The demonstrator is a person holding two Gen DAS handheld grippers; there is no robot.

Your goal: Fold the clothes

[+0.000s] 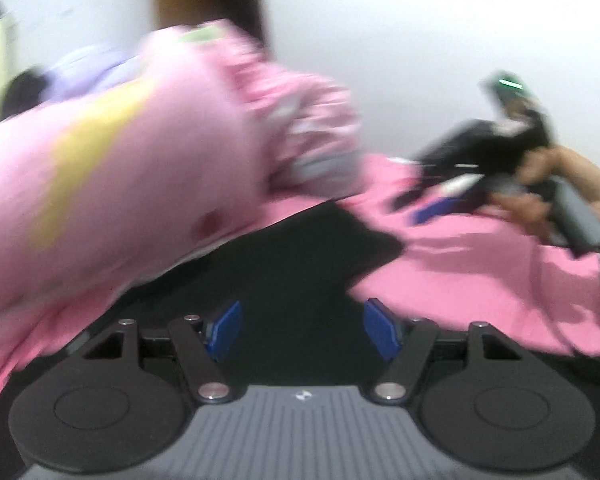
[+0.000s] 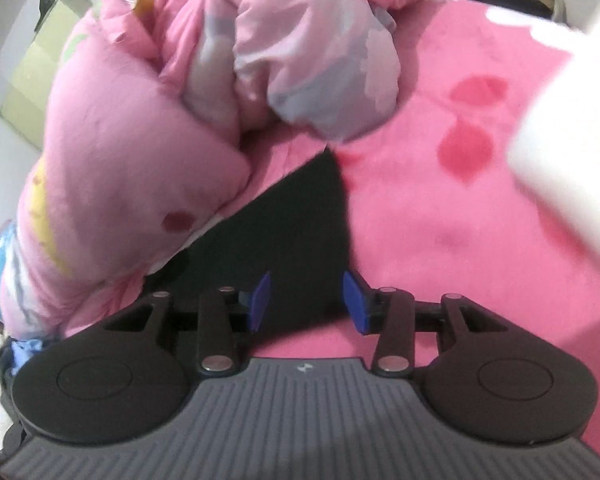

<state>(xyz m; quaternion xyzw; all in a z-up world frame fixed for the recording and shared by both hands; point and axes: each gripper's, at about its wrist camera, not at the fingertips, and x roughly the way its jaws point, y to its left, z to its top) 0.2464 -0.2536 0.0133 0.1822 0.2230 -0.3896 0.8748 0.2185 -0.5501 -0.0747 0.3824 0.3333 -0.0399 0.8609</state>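
I saw a bed under a pink sheet (image 2: 440, 216) with red blotches, white walls behind. 1 black garment (image 2: 300, 232) lay flat on it, its edge tucked beneath 1 bunched pink quilt (image 2: 132, 152). My left tongs (image 1: 302, 330) and right tongs (image 2: 306, 300) both stood released, gripping nothing, above the black cloth
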